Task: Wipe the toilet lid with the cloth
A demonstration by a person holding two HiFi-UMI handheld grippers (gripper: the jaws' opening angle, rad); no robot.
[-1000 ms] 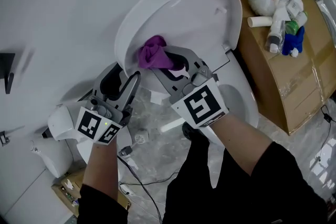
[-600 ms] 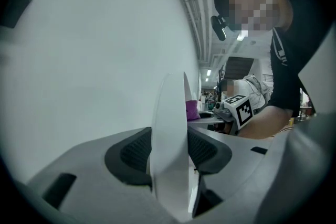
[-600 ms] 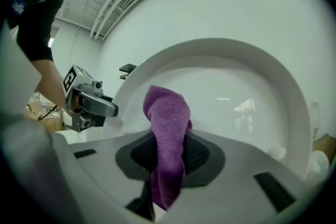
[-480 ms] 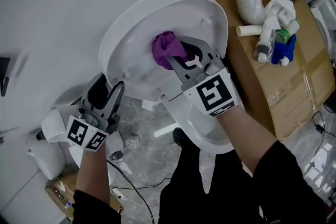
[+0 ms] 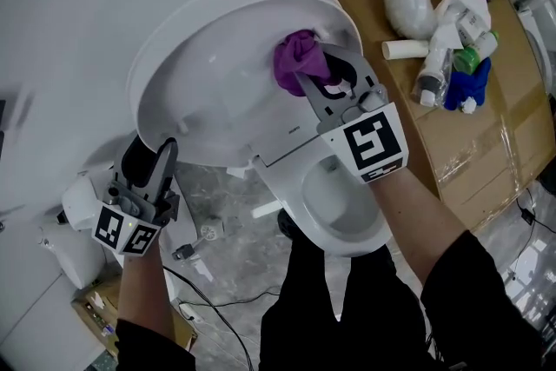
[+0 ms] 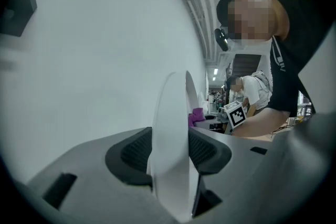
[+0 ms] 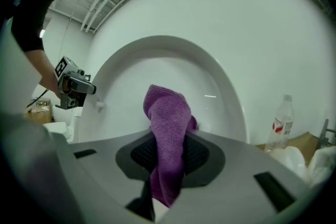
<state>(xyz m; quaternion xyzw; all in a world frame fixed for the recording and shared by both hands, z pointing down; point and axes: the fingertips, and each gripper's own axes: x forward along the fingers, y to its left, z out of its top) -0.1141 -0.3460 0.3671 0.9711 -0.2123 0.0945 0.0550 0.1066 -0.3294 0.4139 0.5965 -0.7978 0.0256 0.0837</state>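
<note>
The white toilet lid [image 5: 217, 74] stands raised, its inner face toward me. My left gripper [image 5: 152, 154] clamps the lid's lower left rim; in the left gripper view the rim [image 6: 170, 139] sits between both pads, and the jaws are closing on it. My right gripper [image 5: 317, 69] is shut on a purple cloth [image 5: 298, 56] and presses it against the lid's inner face near its right edge. In the right gripper view the cloth [image 7: 168, 134] hangs bunched between the pads in front of the lid [image 7: 131, 86].
The open toilet bowl [image 5: 343, 204] lies below the lid. A cardboard box [image 5: 486, 143] at right carries bottles and white items. A white device [image 5: 78, 221] and cables lie on the floor at lower left. A white wall stands behind the lid.
My right gripper has carried the cloth across the lid's inner face, from its left-middle to near its right edge. The left gripper has kept its hold on the rim.
</note>
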